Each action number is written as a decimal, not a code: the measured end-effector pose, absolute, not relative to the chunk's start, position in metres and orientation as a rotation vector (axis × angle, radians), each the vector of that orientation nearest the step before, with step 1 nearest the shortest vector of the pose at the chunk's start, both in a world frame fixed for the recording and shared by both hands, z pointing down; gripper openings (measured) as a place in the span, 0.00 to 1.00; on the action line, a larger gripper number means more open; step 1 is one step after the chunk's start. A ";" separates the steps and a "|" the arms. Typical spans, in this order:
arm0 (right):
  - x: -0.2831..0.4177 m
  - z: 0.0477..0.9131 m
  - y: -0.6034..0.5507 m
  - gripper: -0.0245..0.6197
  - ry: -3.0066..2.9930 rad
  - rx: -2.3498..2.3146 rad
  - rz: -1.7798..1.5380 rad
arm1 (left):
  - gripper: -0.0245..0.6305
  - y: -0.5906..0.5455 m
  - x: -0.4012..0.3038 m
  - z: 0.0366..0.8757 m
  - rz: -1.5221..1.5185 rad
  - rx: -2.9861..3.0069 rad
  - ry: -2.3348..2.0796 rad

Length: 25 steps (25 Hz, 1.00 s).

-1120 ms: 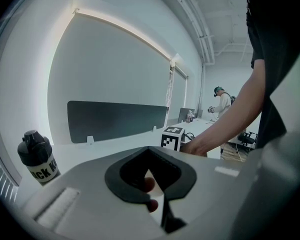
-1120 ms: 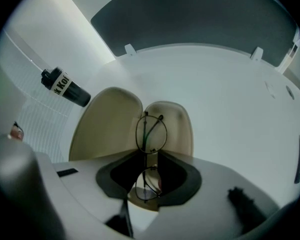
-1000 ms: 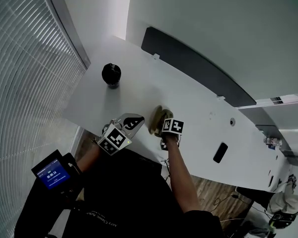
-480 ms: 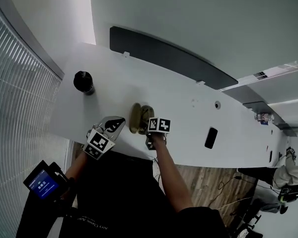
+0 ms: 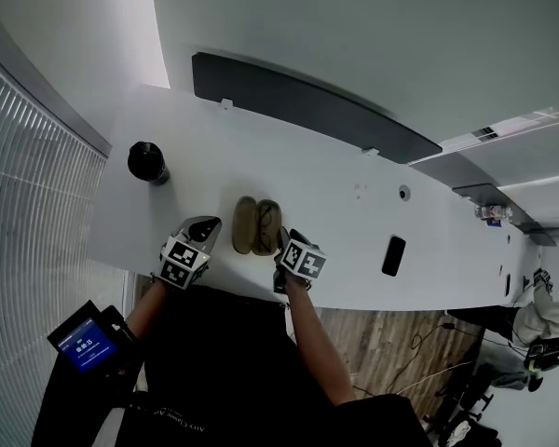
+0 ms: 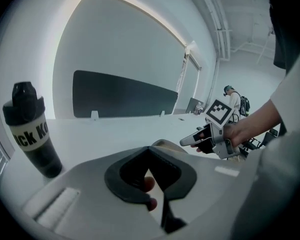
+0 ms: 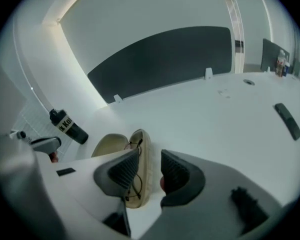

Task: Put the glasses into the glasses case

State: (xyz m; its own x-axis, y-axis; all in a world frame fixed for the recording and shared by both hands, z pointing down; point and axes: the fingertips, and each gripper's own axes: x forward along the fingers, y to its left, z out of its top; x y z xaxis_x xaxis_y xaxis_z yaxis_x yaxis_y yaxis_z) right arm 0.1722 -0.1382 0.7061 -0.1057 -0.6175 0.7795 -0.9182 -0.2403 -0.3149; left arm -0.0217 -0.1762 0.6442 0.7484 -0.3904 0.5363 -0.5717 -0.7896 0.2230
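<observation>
**On white table: glasses in open case, both tools off it**

Near the front edge of the table point(image 5: 354, 217) I see the glasses case point(image 5: 256, 226) lying open, its two tan halves side by side. The thin-wire glasses point(image 7: 134, 145) sit inside the half nearer my right tool. The other half looks empty.

My right gripper point(image 7: 150, 156) hangs just above and beside the case and points steeply down at it. Its jaws have just been opening and now stand spread wide. Nothing is pinched: the ribbed pads point(image 7: 121, 171) are clear of the rim, and the case and glasses only show through the gap from below.

My left gripper point(image 6: 150, 151) sits just beside the empty half, on the far side from the right tool. Its dark pads meet at the tips with nothing between them. I can't confirm any contact with the case.

A black shaker bottle point(image 5: 147, 163) with white lettering stands upright, well apart toward the left end of the table. A dark flat phone-like slab point(image 5: 392, 255) lies off to the right. A dark panel point(image 5: 307, 110) runs along the table's far edge.
</observation>
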 end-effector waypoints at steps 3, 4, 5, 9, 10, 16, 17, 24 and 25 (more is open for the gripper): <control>0.183 0.708 -0.142 0.25 -1.712 1.876 1.101 | 0.05 -0.180 -0.019 0.678 0.716 2.514 -0.710; 0.188 0.712 -0.144 0.20 -1.702 1.888 1.034 | 0.05 -0.182 -0.017 0.692 0.739 2.507 -0.696; 0.192 0.716 -0.145 0.17 -1.689 1.888 0.982 | 0.05 -0.183 -0.015 0.704 0.763 2.502 -0.680; 0.187 0.724 -0.147 0.17 -1.748 1.834 0.986 | 0.05 -0.184 -0.009 0.725 0.814 2.453 -0.639; 0.185 0.726 -0.148 0.17 -1.759 1.826 0.998 | 0.05 -0.184 -0.007 0.727 0.810 2.440 -0.633; 0.196 0.740 -0.144 0.15 -1.669 1.804 1.007 | 0.05 -0.172 0.015 0.743 0.856 2.418 -0.553; 0.196 0.741 -0.143 0.14 -1.666 1.797 1.005 | 0.05 -0.171 0.019 0.743 0.860 2.422 -0.534; 0.181 0.744 -0.140 0.12 -1.695 1.693 0.988 | 0.05 -0.164 0.023 0.741 0.890 2.398 -0.527; 0.179 0.745 -0.140 0.12 -1.699 1.685 0.990 | 0.05 -0.165 0.022 0.742 0.893 2.399 -0.535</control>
State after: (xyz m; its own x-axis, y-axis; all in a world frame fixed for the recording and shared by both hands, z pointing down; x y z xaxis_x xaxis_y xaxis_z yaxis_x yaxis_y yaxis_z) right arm 0.1788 -0.1402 0.7447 -0.0676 -0.5899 0.8046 -0.9909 -0.0543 -0.1230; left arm 0.0220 -0.1654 0.7417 0.7045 -0.1785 0.6869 -0.5214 -0.7867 0.3304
